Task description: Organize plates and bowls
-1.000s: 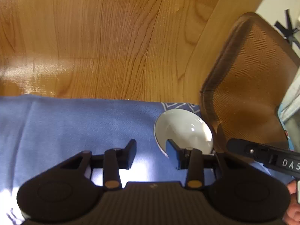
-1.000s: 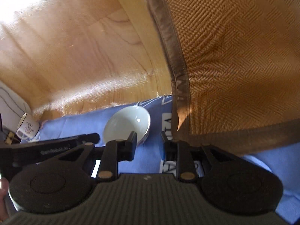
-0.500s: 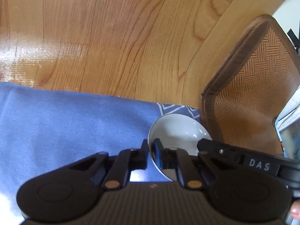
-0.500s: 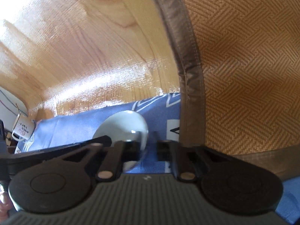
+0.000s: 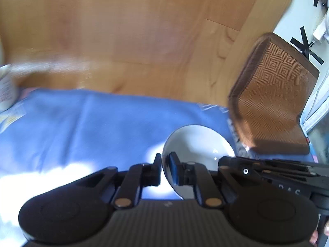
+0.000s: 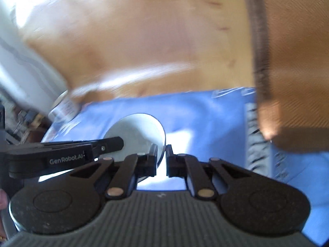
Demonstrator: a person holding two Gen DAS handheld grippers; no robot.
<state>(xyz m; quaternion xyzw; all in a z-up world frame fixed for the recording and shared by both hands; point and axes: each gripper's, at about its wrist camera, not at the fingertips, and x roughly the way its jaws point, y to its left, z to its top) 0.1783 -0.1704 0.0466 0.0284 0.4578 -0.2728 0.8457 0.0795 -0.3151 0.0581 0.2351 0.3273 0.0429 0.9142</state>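
A white bowl (image 5: 197, 144) hangs just above the blue cloth (image 5: 102, 123), held by both grippers at opposite sides of its rim. My left gripper (image 5: 164, 164) is shut on the bowl's left edge, one pad inside and one outside. In the right wrist view the bowl (image 6: 133, 131) sits left of centre, and my right gripper (image 6: 161, 156) is shut on its right edge. Each view shows the other gripper's black body reaching in from the side. Both pictures are blurred by motion.
A brown woven chair cushion (image 5: 273, 94) stands at the cloth's right end (image 6: 292, 61). A white printed mug (image 6: 63, 107) sits at the cloth's left end (image 5: 4, 88). Wooden flooring lies beyond the cloth.
Both grippers went from open beside the bowl to shut on its rim. The bowl has since come up off the cloth and moved left, away from the chair, bringing the mug into view.
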